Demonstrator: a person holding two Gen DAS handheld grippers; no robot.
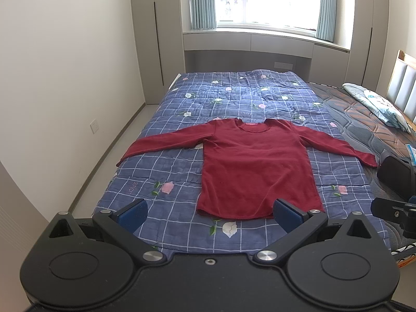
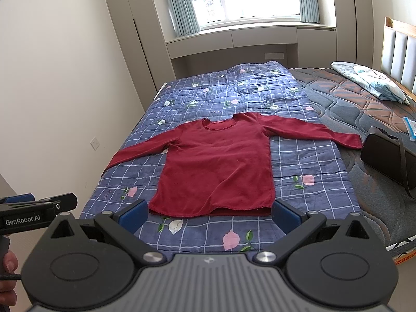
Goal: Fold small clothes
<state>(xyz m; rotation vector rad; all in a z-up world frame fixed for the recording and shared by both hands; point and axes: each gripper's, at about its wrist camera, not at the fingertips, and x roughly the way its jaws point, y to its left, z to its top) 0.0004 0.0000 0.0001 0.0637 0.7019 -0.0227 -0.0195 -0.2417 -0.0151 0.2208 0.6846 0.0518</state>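
Hovering at the near edge of the bed, both tools are spread wide and empty: left hand-held gripper (image 1: 209, 214) released, right hand-held gripper (image 2: 209, 214) released too, neither touching cloth. Task item is the red long-sleeve top (image 1: 256, 166), lying flat and face up on the blue checked floral quilt (image 1: 166, 223), hem nearest, neckline far, both sleeves stretched out sideways. Nothing folded yet, so this looks like the approach before the first fold. To do it well: probably start with the sleeves, left tool to the left sleeve (image 1: 161, 143), right tool to the right sleeve (image 2: 317, 131), pinching only the top's fabric near the cuff, not the quilt under it, then laying each across the body with no wrinkles. Right cuff ends just beside a black case (image 2: 387, 156) on the bare mattress (image 2: 335, 98), so avoid snagging it. Further back, a folded blanket (image 2: 369, 80) by the headboard, well apart from the work.
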